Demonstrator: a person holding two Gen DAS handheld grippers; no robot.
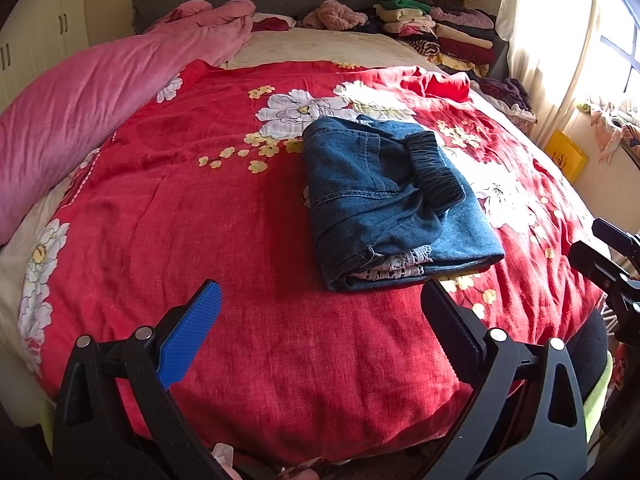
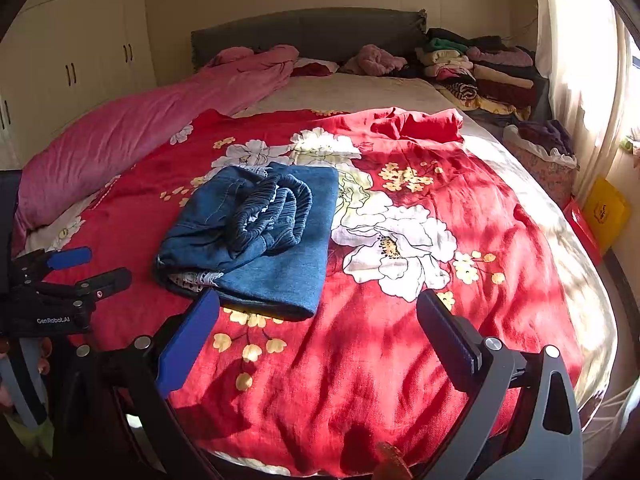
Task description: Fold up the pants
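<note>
Right now one pair of blue denim pants (image 1: 384,204) lies folded into a compact bundle on the red floral blanket (image 1: 240,240) covering the bed, its dark elastic waistband (image 1: 434,170) bunched on top. Both claws hover over the near edge of the bed, apart from the pants and holding nothing. The left claw (image 1: 320,332) stands wide, and so does the right claw (image 2: 318,340).

From the left wrist view the lace trim (image 1: 396,266) peeking out of the bundle's near end is plain, and a window shows at the far right. The right wrist view shows instead the white wardrobe doors (image 2: 80,56) on the left.

Both views take in one long pink quilt (image 1: 100,92), one grey headboard (image 2: 308,32), and a stack of folded clothes (image 2: 480,68) by the wall, too many to count.
</note>
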